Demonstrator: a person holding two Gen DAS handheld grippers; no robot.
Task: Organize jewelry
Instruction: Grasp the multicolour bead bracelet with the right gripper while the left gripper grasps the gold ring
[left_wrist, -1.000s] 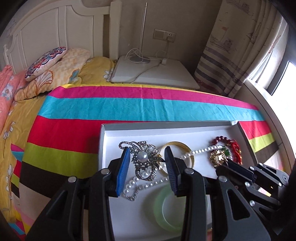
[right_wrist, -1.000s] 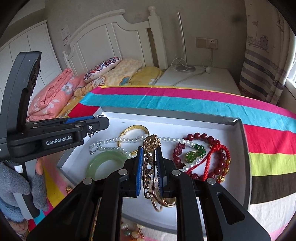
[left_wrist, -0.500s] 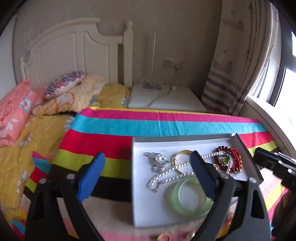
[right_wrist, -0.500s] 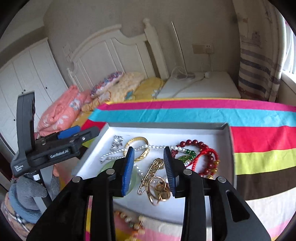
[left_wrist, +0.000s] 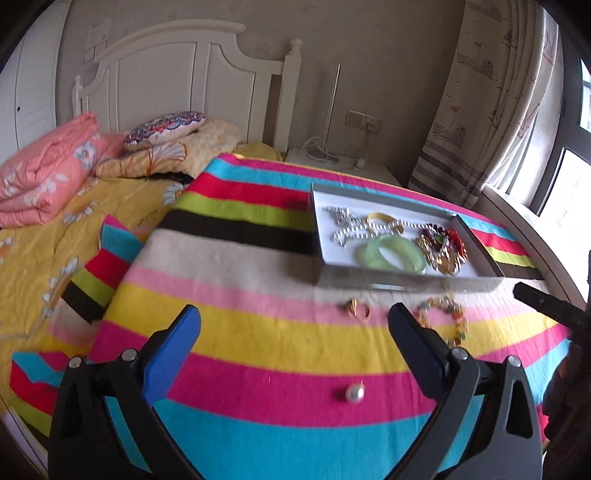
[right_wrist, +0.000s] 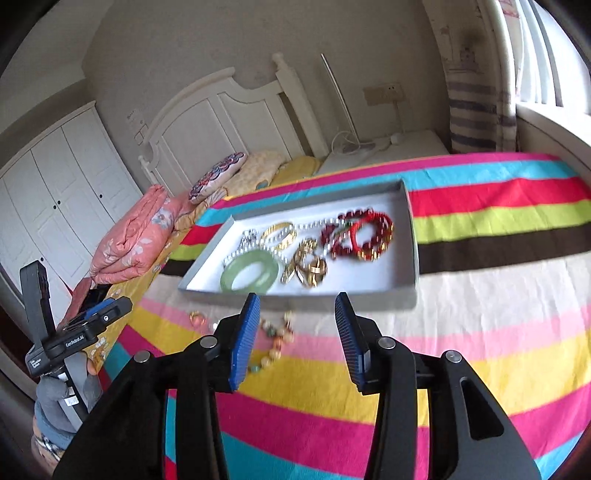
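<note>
Daylight only, from the window (left_wrist: 576, 122) at right; the right wrist view blows out to white glare there. Room evenly lit, moderately bright, shadows soft. Heavy fisheye: the headboard (left_wrist: 177, 74) bows, corners vignette to black. Motion blur in both views, worst on the tray (right_wrist: 207, 269) and the jewelry near it. The blanket (left_wrist: 295, 369) nearest the lens is soft too, colours saturated.

Left gripper (left_wrist: 294, 325) jaws spread wide, right gripper (right_wrist: 297, 312) jaws just opening, both empty
</note>
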